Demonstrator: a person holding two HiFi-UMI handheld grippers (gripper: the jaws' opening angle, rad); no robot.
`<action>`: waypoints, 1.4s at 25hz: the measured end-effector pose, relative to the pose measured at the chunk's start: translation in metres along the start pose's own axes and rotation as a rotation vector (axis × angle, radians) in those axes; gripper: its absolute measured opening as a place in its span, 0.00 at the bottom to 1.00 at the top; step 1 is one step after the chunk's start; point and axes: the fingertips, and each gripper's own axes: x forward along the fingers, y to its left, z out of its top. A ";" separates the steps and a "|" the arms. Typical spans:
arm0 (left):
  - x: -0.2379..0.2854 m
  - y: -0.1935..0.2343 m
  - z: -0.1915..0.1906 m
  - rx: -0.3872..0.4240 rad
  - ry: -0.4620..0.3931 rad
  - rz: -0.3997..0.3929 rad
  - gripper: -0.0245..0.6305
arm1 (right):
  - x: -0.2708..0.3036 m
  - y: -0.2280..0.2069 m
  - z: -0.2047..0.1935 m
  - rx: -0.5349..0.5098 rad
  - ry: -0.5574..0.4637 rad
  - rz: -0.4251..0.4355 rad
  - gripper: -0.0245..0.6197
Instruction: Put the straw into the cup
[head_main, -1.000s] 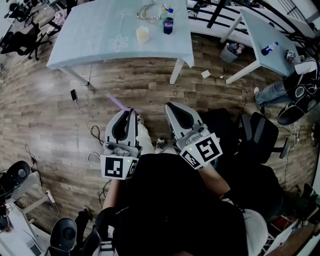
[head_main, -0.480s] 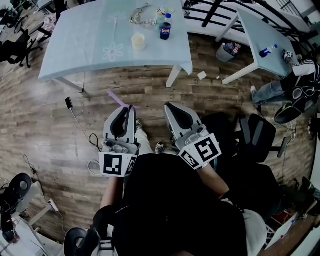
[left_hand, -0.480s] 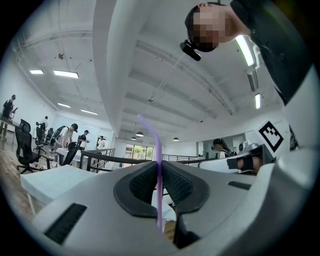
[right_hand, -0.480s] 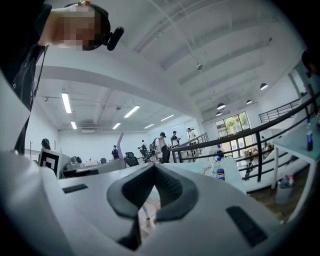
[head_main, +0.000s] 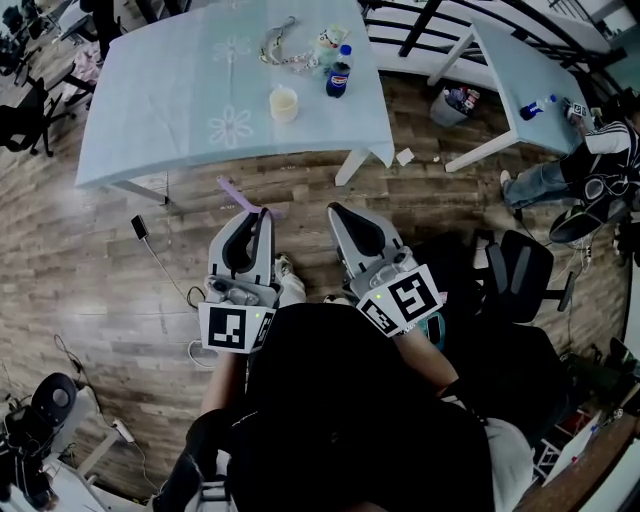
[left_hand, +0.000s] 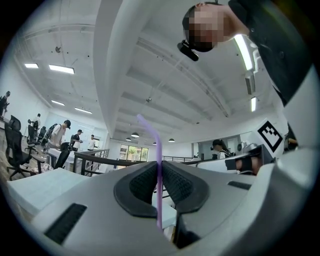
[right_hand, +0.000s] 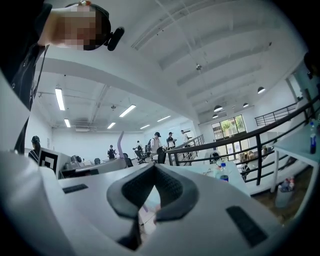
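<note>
Purple straw (head_main: 233, 196) pinched in your left gripper (head_main: 262, 216), your right gripper (head_main: 336, 211) closed and empty, pale cup (head_main: 284, 102) on the tabletop (head_main: 160, 110) ahead.

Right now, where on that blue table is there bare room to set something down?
The table's left side is bare cloth, from its edge across to the cup. The near strip before the cup is free too. It is crowded at the far right, where the cup, a bottle and a tangle of small items cluster.

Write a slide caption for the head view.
Left claw grips a purple straw, short of the pale blue table where the cup stands.
</note>
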 end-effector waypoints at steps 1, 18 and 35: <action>0.003 0.007 -0.001 0.004 0.005 -0.005 0.10 | 0.008 0.000 0.001 -0.002 -0.003 -0.004 0.05; 0.044 0.072 -0.009 -0.030 0.011 -0.116 0.10 | 0.073 -0.006 -0.001 -0.012 -0.004 -0.126 0.05; 0.134 0.096 -0.035 -0.028 0.053 -0.112 0.10 | 0.132 -0.077 -0.001 0.032 0.011 -0.106 0.05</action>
